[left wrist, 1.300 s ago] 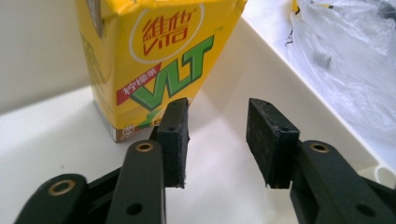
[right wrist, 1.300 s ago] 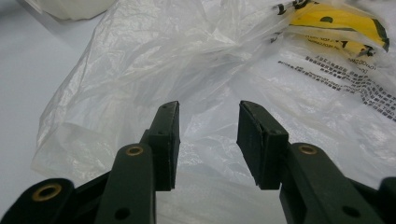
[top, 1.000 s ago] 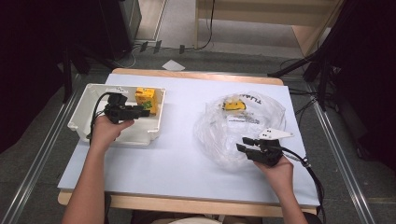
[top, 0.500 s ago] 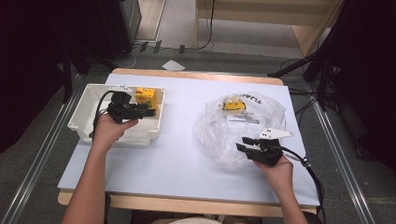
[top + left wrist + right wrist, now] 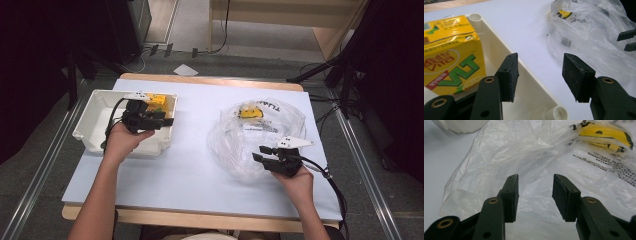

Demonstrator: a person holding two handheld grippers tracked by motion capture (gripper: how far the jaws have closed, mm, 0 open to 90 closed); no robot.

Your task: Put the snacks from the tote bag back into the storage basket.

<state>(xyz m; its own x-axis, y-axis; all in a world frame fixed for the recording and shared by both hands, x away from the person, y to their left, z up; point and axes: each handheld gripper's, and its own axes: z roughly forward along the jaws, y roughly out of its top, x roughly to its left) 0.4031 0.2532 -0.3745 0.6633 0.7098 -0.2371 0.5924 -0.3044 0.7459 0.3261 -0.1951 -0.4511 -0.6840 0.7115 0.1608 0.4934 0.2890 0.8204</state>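
Left gripper (image 5: 167, 120) over the right rim of the white bin (image 5: 95, 131), fingers (image 5: 510, 75) apart, just been opening, nothing between them. Above the rim in the left gripper view, with bin wall and bare tabletop (image 5: 195, 165) showing through the gap. Yellow carton (image 5: 451, 52) upright in the bin's far right corner, just beside the left finger, not touching it; red and green print on its front. In the high view, carton (image 5: 156, 101) at the bin's back wall, partly hidden by the gripper.

Right gripper (image 5: 256, 154) at the near edge of the clear plastic bag (image 5: 260, 135), on the right side of the tabletop. Fingers (image 5: 511, 195) apart, having opened a little further; crumpled film lying under and beyond them, none pinched between the pads. Second yellow item (image 5: 606, 133) inside the bag at its far side, beside a patch of black print. Same item (image 5: 250, 112) near the bag's top in the high view.

Bin and bag well apart, with light blue tabletop between. Cables trailing back from both grippers along the person's hands.
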